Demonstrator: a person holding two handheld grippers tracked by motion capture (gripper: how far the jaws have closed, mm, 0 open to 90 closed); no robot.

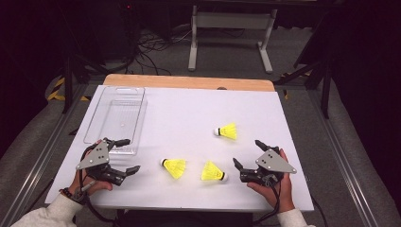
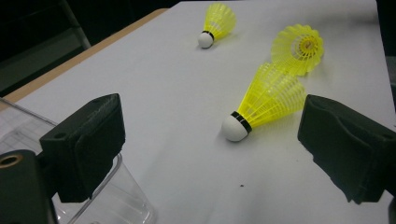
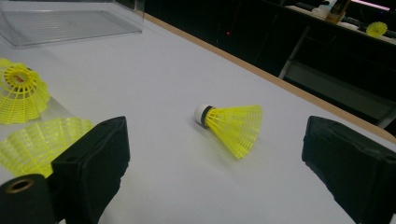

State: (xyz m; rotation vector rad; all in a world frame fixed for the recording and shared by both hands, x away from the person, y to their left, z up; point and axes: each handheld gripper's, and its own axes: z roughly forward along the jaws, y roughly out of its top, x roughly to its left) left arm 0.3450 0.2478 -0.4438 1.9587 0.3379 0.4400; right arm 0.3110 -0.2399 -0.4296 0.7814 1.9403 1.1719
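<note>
High view first: I count three yellow shuttlecocks on the white desk, one clear plastic tray, and my two hand-held grippers. The far shuttlecock lies on its side toward the desk's right middle, cork pointing left. The middle shuttlecock lies near the front edge with its cork to the left, and the near-right shuttlecock lies just beside it, cork to the right, close to my right hand-held gripper. None of the three touches a jaw.

My left hand-held gripper sits at the tray's near end with its jaws spread wide and nothing between them; in the left gripper view one jaw overlaps the tray's corner. My right hand-held gripper is just as wide open and empty, and in the right gripper view the far shuttlecock lies on the desk ahead between its jaws, well clear of both.

I can read no brand or writing anywhere; a reddish mark inside one skirt is too small to make out.
</note>
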